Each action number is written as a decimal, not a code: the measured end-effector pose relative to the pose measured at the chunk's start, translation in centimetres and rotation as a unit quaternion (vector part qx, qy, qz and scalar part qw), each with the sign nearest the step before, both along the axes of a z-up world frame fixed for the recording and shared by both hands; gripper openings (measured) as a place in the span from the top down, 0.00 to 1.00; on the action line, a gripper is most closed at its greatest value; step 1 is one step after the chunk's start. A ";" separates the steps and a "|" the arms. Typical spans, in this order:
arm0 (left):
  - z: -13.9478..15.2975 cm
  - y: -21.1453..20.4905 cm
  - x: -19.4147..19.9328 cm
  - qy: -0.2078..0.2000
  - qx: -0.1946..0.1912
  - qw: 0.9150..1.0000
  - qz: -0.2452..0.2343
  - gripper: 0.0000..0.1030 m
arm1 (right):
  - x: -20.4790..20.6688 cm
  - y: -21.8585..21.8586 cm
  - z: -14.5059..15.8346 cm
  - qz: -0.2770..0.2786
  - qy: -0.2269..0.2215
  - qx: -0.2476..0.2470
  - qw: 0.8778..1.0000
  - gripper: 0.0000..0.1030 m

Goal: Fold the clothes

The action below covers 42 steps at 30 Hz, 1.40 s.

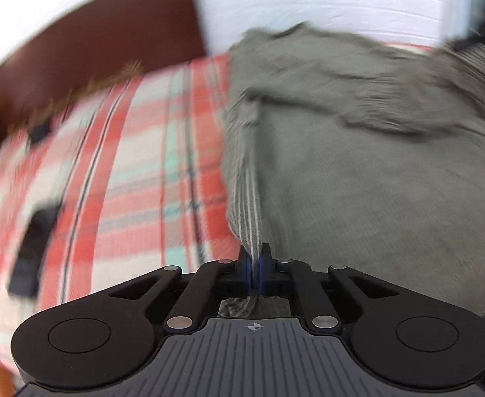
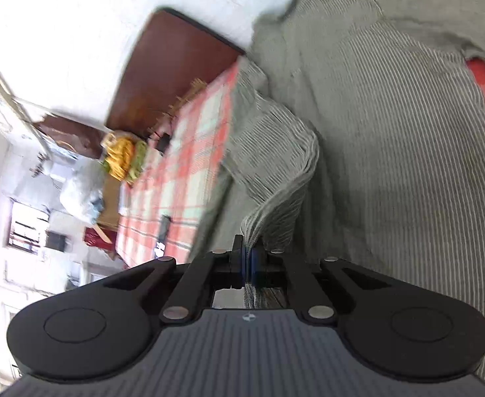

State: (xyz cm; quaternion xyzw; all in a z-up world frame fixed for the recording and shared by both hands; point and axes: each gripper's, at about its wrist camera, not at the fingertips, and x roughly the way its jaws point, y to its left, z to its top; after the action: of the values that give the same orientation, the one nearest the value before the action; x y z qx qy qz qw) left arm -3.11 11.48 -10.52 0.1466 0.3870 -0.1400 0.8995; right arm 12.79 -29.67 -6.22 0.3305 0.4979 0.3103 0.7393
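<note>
Both grippers are clamped on the same grey-green finely striped cotton garment (image 1: 358, 152). Left gripper (image 1: 255, 261): jaws together on a bunched striped edge, cloth pinched between the blue pads (image 1: 248, 269) and running out behind them. Right gripper (image 2: 248, 258): jaws closed on a gathered, several-layer edge of the garment (image 2: 391, 165).

The garment lies on a bed covered in a red, cream and mint plaid sheet (image 1: 136, 152), in front of a dark brown wooden headboard (image 1: 103, 39). Part of it is lifted toward the grippers; a flap in the right view curls up off the rest. Both views are motion-blurred, so which part of the garment each gripper holds can't be told.

Judgement: a fold or a spread is mid-carry, with two held edges being moved together over the bed. How many folds are already in can't be settled; the layered pinch on the right hints at doubled cloth.

Next move calls for even tension between the two holds, travel in step, and the held edge laid flat and square on the rest of the cloth before either grip lets go.

A small dark flat object (image 1: 34, 238) sits on the sheet, apart from the garment.
</note>
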 end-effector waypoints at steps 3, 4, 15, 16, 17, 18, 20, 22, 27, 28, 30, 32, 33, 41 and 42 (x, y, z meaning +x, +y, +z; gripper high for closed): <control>1.7 -2.2 -0.9 -0.018 0.003 0.998 -0.053 1.00 | -0.2 -1.4 1.7 -0.022 -0.023 0.021 0.999 0.97; 2.2 -2.9 -1.2 -0.023 0.005 0.997 -0.069 0.98 | -0.2 -1.9 2.1 -0.032 -0.030 0.024 0.999 0.97; -1.6 -7.8 -0.9 0.022 0.059 0.986 -0.154 0.68 | -0.7 -5.9 -1.0 -0.107 0.009 0.034 0.994 0.97; -2.0 -7.9 -0.9 0.027 0.064 0.986 -0.155 0.65 | -0.5 -6.1 -1.8 -0.114 0.017 0.021 0.993 0.96; -2.3 -7.8 -0.9 0.032 0.065 0.985 -0.155 0.66 | -0.4 -6.3 -2.6 -0.121 0.026 0.007 0.992 0.96; -2.2 -7.6 -1.0 0.033 0.057 0.986 -0.154 0.62 | -0.2 -6.4 -3.6 -0.128 0.036 -0.013 0.991 0.94; -1.4 -6.7 -1.4 0.038 0.024 0.987 -0.156 0.49 | 0.1 -6.6 -5.2 -0.141 0.052 -0.040 0.988 0.94; -0.3 -5.3 -2.0 0.040 -0.012 0.987 -0.153 0.38 | 0.1 -6.8 -6.2 -0.153 0.062 -0.046 0.985 0.93; 1.5 -1.0 -2.9 0.021 -0.042 0.995 -0.088 0.35 | -0.4 -7.5 -6.2 -0.187 0.045 -0.074 0.978 0.53; 1.5 0.0 -2.8 0.021 -0.048 0.996 -0.070 0.35 | -0.8 -7.5 -5.1 -0.198 0.016 -0.089 0.976 0.52; 1.1 1.3 -2.6 0.031 -0.063 0.996 -0.052 0.35 | -2.0 -7.1 -3.1 -0.213 -0.043 -0.114 0.970 0.51; 0.2 1.6 -2.9 0.038 -0.065 0.995 -0.063 0.35 | -3.2 -6.5 -1.3 -0.216 -0.093 -0.127 0.964 0.49; -0.2 1.3 -3.1 0.036 -0.056 0.995 -0.075 0.35 | -3.8 -6.1 -0.9 -0.206 -0.105 -0.121 0.965 0.48; -2.2 1.3 -2.6 0.047 -0.083 0.992 -0.080 0.38 | -6.1 -0.2 -1.7 -0.089 -0.113 -0.090 0.986 0.47; -2.3 1.6 -2.5 0.047 -0.093 0.992 -0.069 0.56 | -6.2 0.7 -1.8 -0.073 -0.109 -0.088 0.987 0.47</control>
State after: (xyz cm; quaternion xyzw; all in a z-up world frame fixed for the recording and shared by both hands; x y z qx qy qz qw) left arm -5.57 13.03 -12.86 0.0819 0.4034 -0.2438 0.8781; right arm 6.62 -28.99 -8.06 0.2640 0.4139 0.2449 0.8361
